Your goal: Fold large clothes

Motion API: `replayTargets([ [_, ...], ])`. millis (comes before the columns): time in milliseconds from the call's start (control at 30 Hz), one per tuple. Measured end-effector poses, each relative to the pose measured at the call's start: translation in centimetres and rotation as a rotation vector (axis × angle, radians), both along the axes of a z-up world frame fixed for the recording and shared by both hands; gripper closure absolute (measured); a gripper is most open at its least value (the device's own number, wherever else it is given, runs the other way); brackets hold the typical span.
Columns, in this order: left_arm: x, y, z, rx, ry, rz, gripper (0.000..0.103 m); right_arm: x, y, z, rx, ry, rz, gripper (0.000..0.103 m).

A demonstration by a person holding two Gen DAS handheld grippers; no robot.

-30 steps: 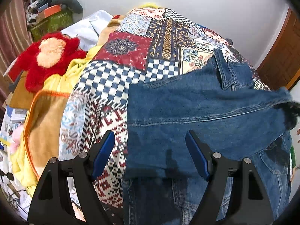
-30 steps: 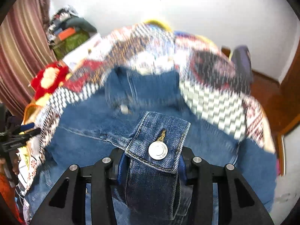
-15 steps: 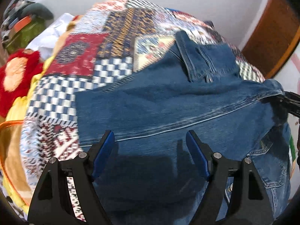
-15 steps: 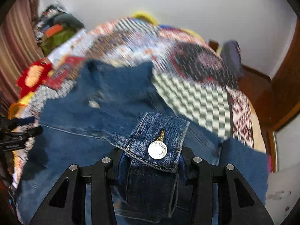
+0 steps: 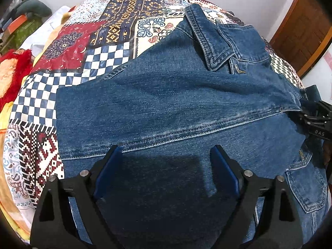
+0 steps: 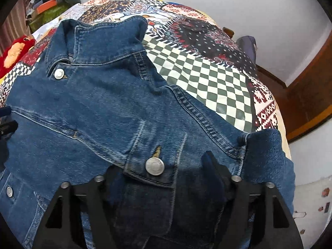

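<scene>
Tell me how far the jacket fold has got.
Done: one sleeve of the denim jacket lies folded across the body, its cuff set down near the right tool. In hand: nothing; the right tool's jaws are spread around the cuff, and the left tool is open above the denim. Left: the other side still juts out over the patchwork bedspread, and the body is unfolded.

A denim jacket [image 6: 99, 108] lies spread on a patchwork quilt [image 6: 207, 78], collar away from the camera. The right gripper [image 6: 164, 166] hovers over a buttoned cuff [image 6: 151, 161], jaws wide apart; whether they touch the cloth is hard to tell. A red toy [image 6: 14, 54] sits far left.
</scene>
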State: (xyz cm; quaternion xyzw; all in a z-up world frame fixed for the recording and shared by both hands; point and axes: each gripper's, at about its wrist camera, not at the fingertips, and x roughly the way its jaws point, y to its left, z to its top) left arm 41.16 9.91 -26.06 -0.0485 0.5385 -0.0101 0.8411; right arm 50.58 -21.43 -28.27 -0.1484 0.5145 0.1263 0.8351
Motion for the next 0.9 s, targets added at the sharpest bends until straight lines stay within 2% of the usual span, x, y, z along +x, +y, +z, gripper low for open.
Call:
replayTargets([
  [167, -0.1, -0.3, 0.3, 0.027, 0.006, 0.000, 0.014, 0.1, -0.4, 0.5, 0.012, 0.044, 0.002, 0.031],
  [300, -1.2, -1.3, 1.5, 0.086, -0.001, -0.028, 0.014, -1.2, -0.9, 2.7, 0.061, 0.049, 0.007, 0.031],
  [433, -2.5, -2.3, 3.6, 0.111, -0.042, -0.062, 0.014, -3.2, -2.3, 5.8, 0.124, 0.004, 0.000, 0.031],
  [667, -3.2, -4.7, 8.7, 0.085, -0.155, -0.103, 0.014, -5.8, -6.8, 11.3, 0.223, -0.111, -0.077, 0.031],
  [900, -1.5, -9.1, 11.6, 0.065, -0.229, -0.163, 0.014, -7.8, -13.2, 13.0, 0.276, -0.162, -0.202, 0.031],
])
